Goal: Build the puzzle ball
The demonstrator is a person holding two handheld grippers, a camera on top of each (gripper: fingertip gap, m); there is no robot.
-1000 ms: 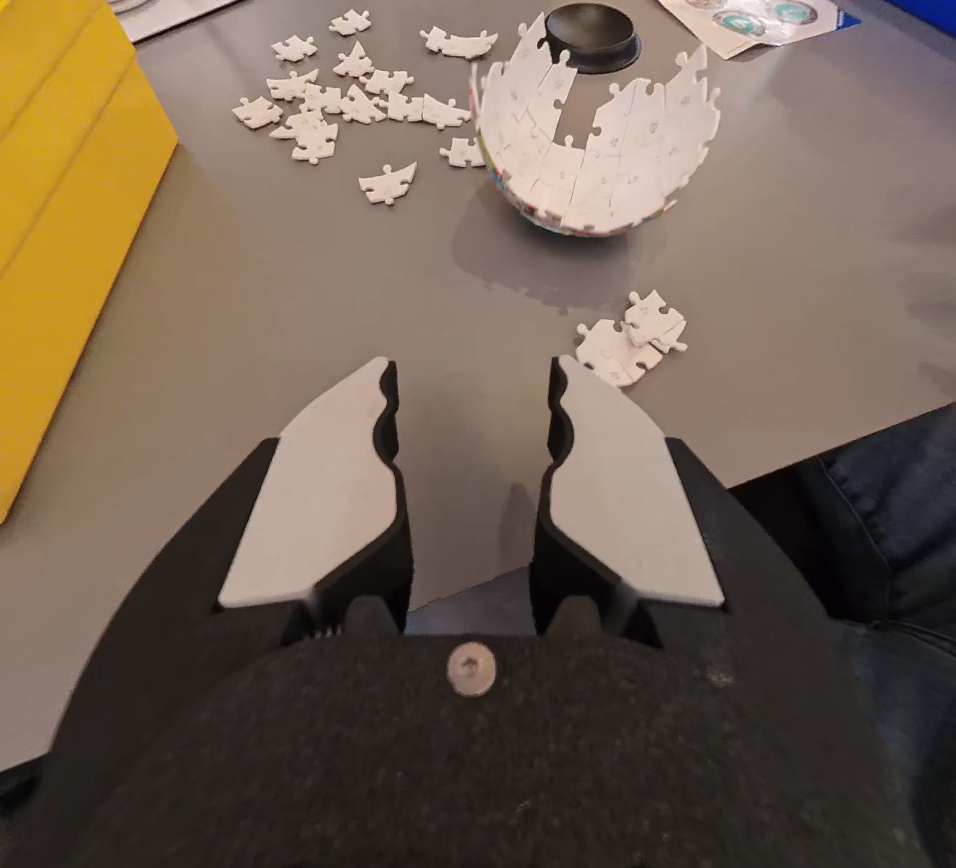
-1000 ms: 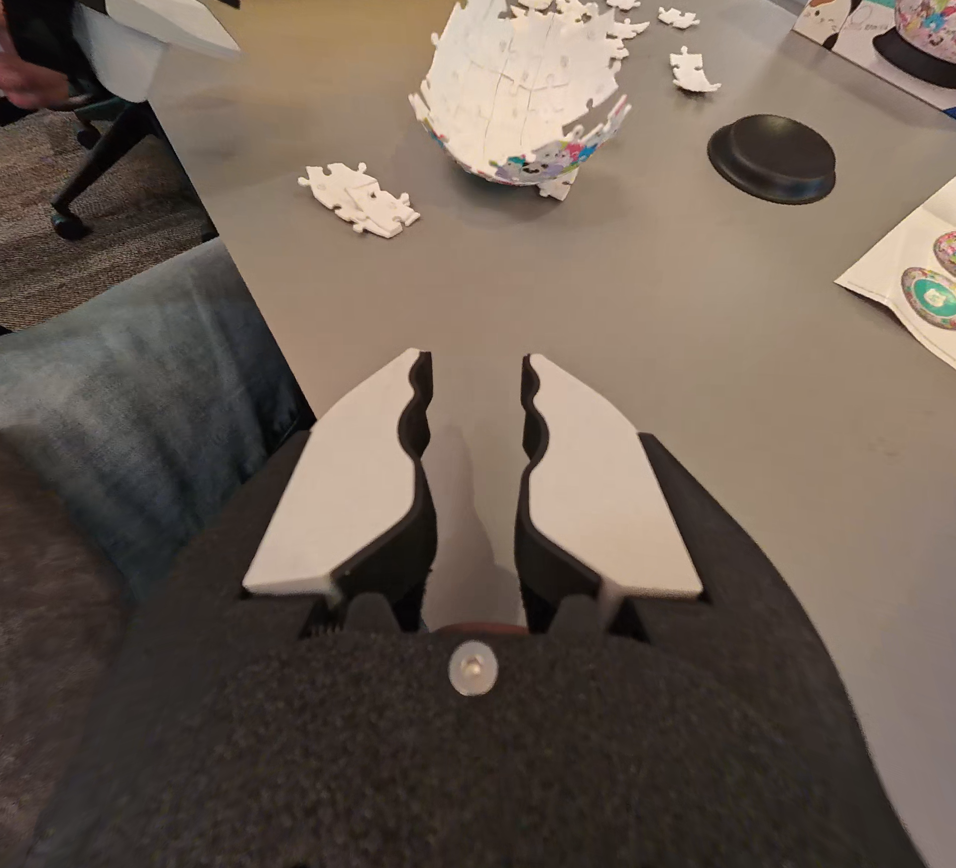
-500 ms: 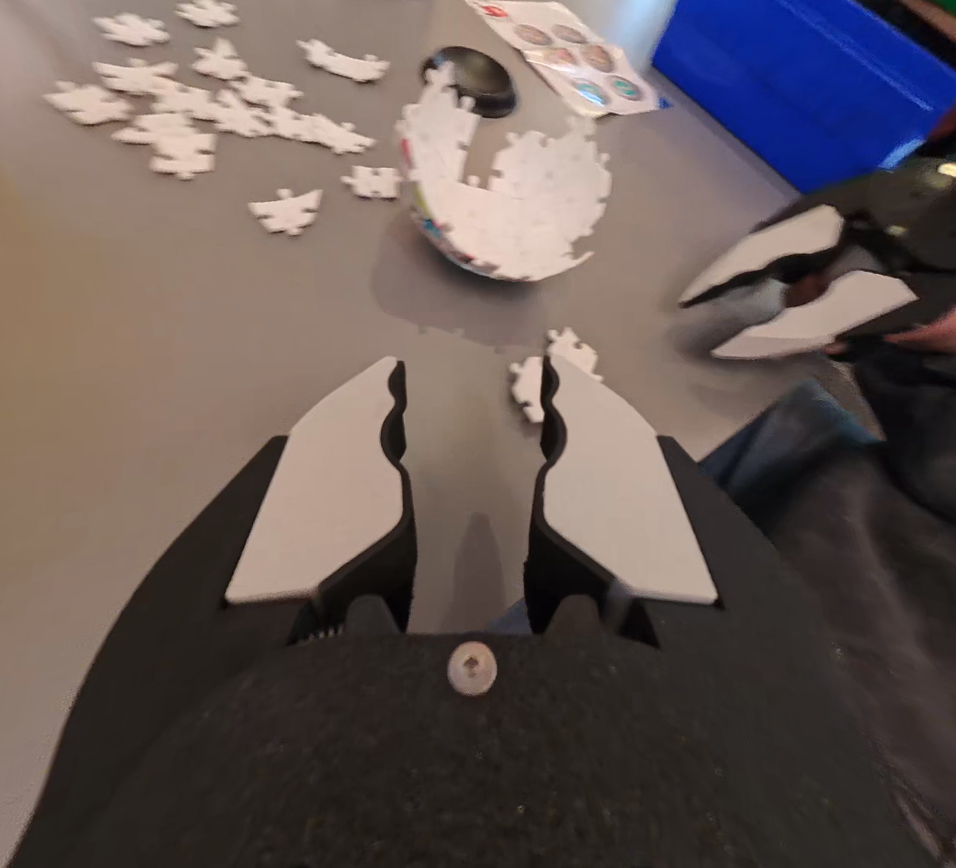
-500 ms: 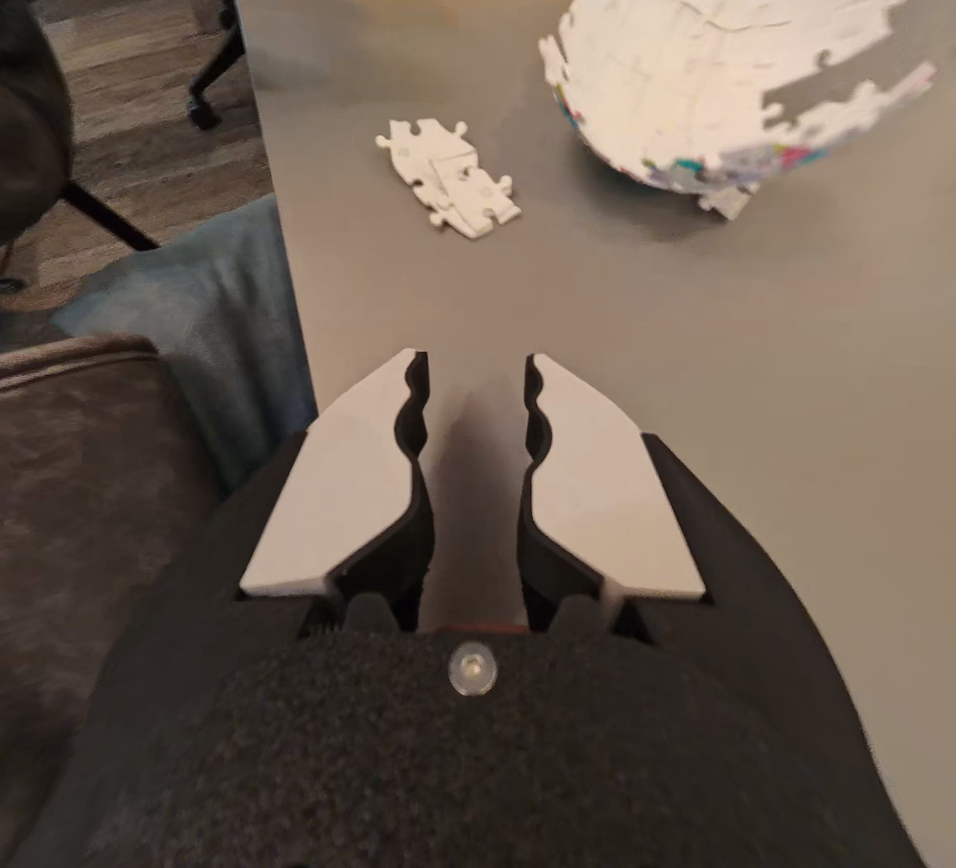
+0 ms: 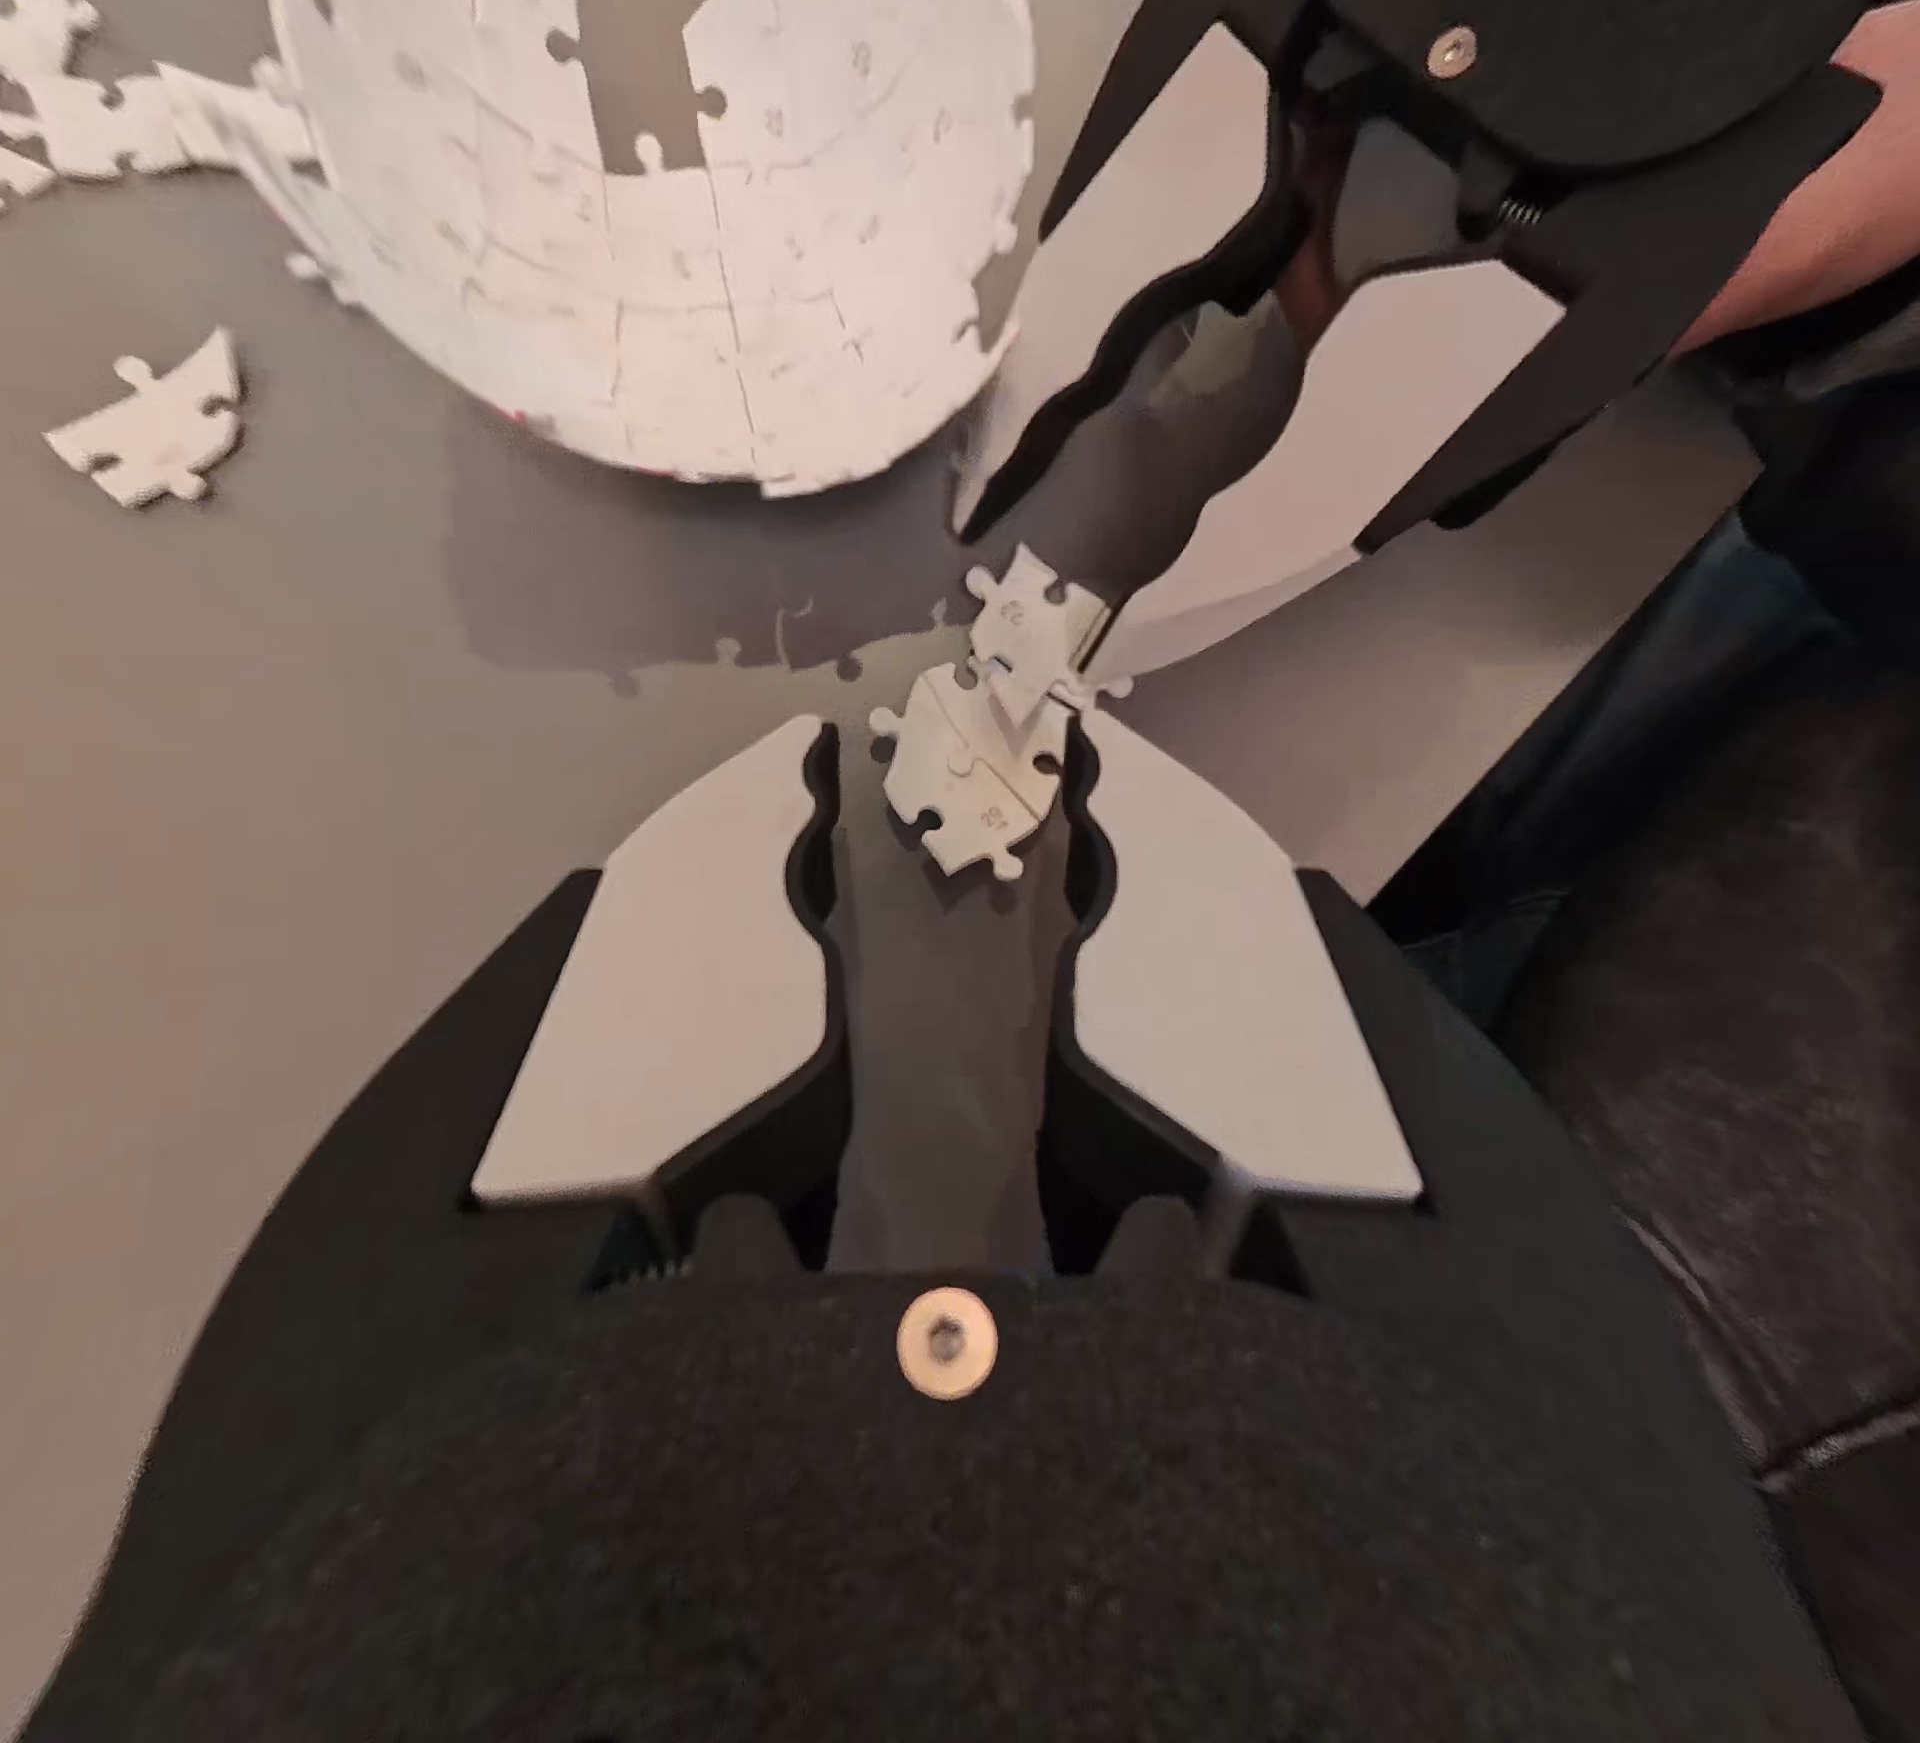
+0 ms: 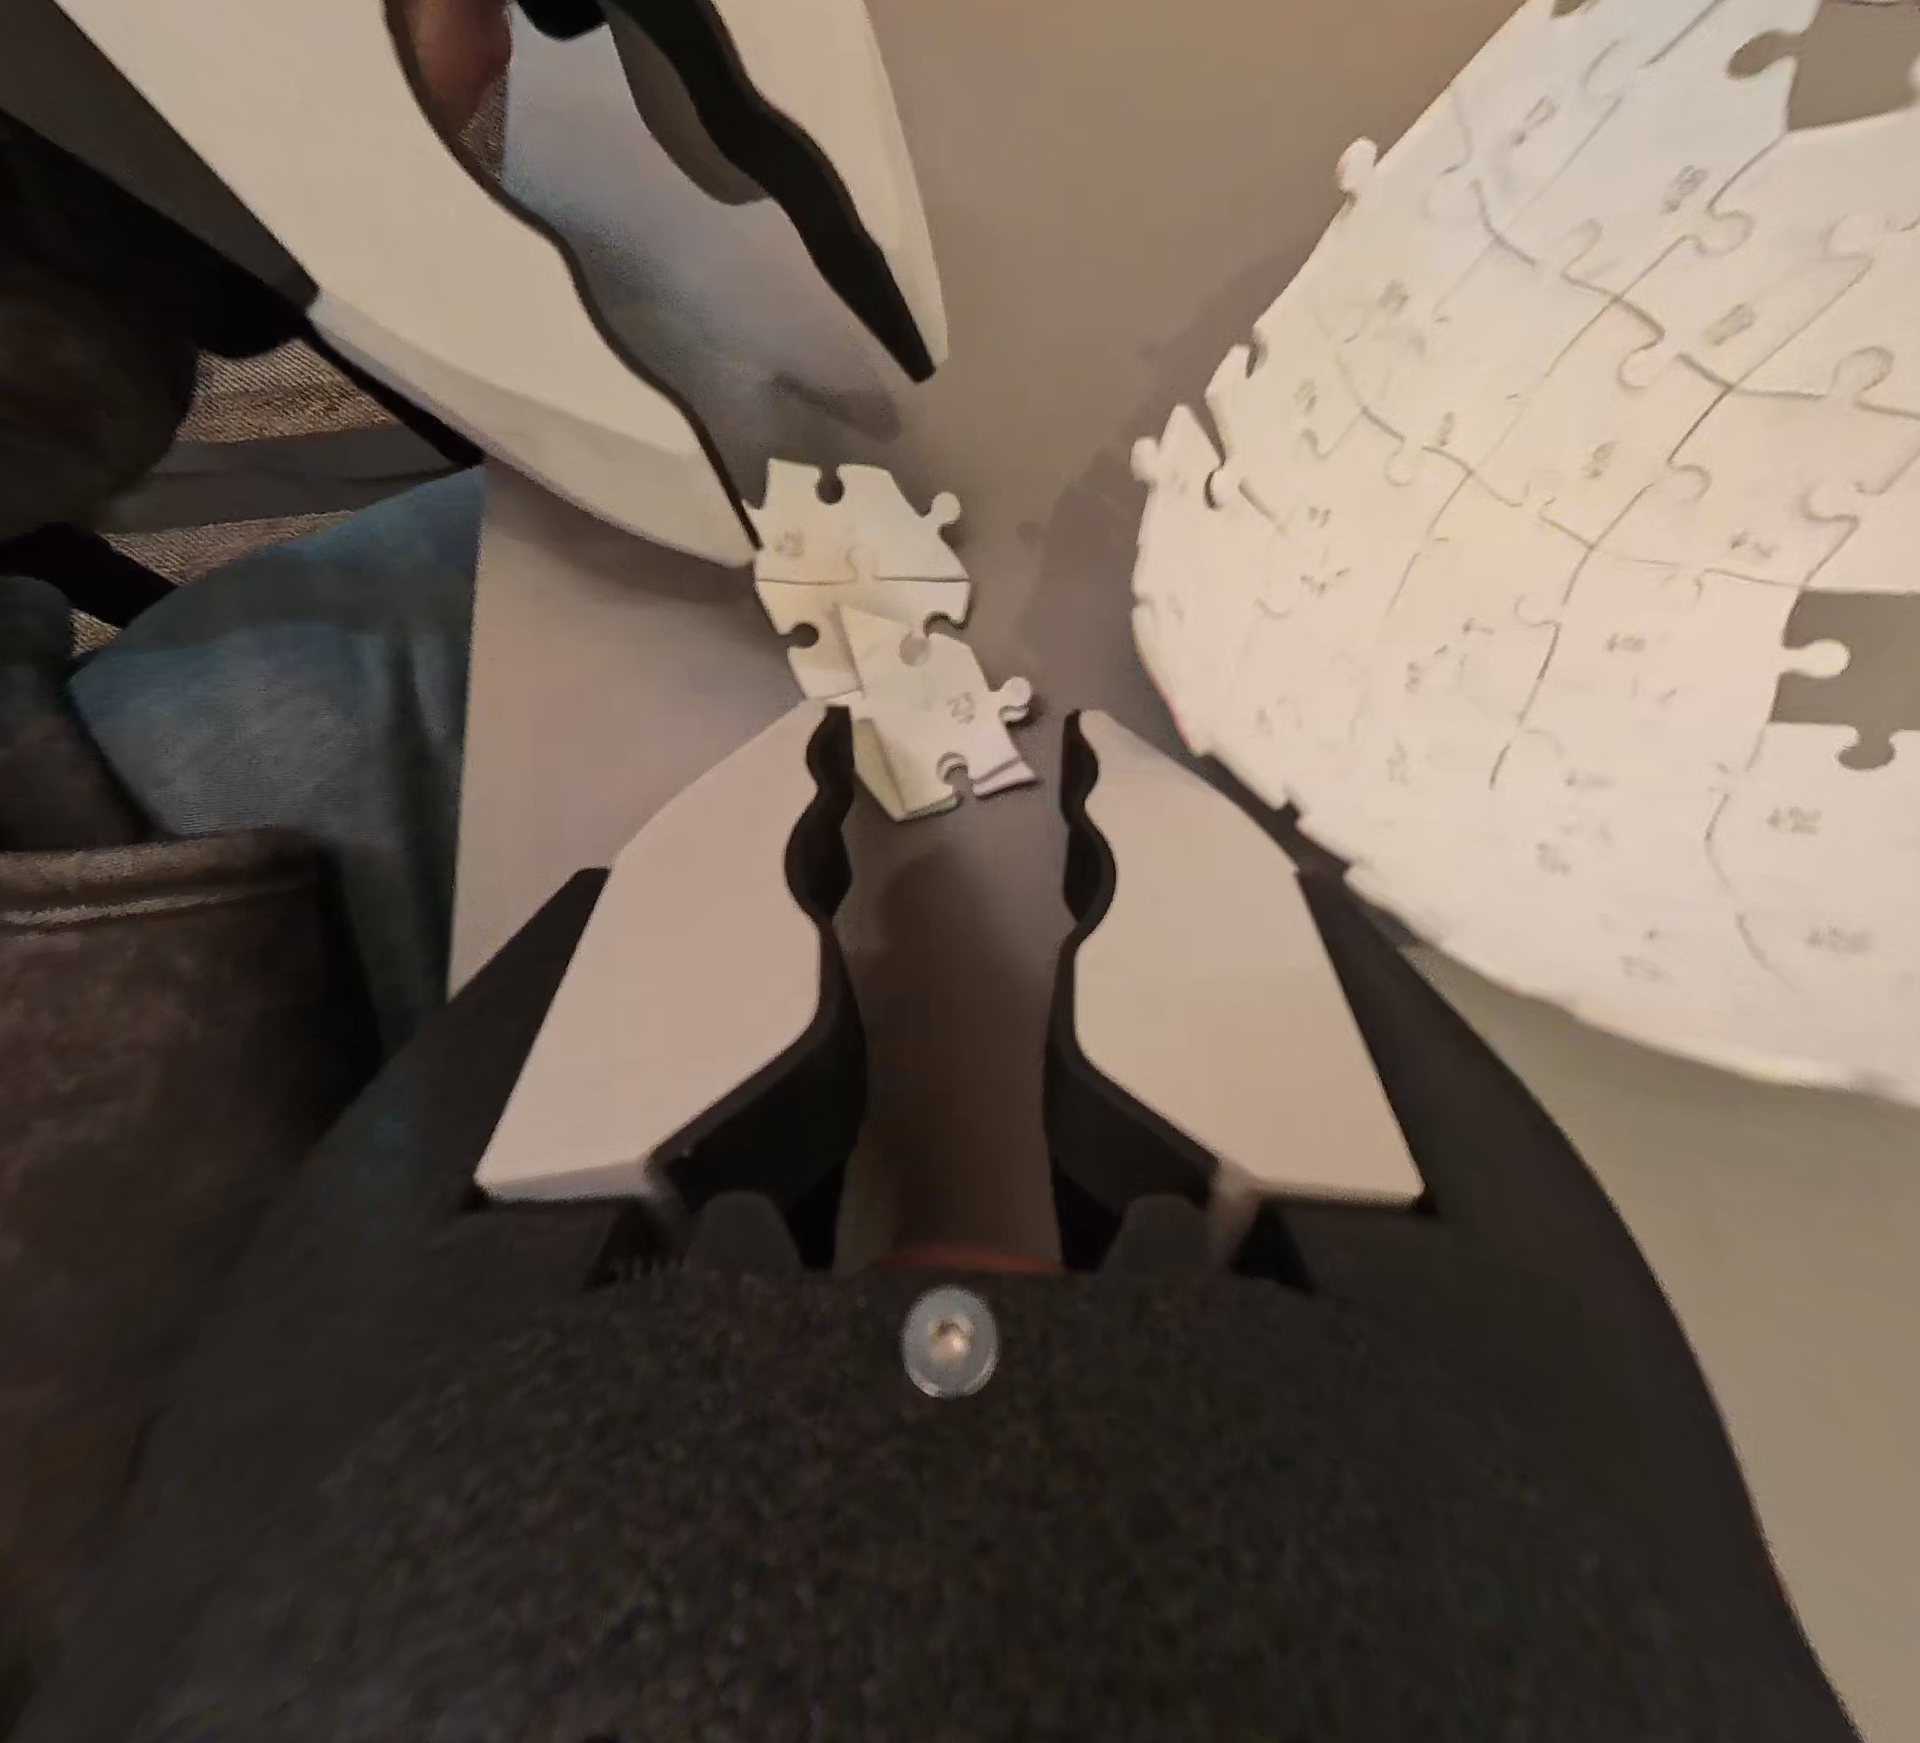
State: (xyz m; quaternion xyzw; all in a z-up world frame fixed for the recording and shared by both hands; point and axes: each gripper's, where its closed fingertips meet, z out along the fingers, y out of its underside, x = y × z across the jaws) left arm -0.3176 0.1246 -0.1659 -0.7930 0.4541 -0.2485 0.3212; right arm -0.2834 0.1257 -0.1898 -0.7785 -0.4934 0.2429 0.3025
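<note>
Converging on a small cluster of joined puzzle pieces [image 5: 971,763] near the table [image 5: 260,810] edge, left gripper [image 5: 945,743] and right gripper [image 6: 945,737] are both spread, neither clamping anything. Half-built puzzle ball shell [image 5: 665,218] sits just beyond, loose pieces [image 5: 156,420] beside it. Risks: fingertips nudge the cluster off the edge, squeezing pops its joints apart, or the right gripper bumps the fragile shell.

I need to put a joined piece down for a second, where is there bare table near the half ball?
Bare grey table lies left of the left gripper, below the lone piece and the half ball. It is crowded between both grippers, around the small joined cluster, where the right gripper closes in, and among the loose pieces upper left.
</note>
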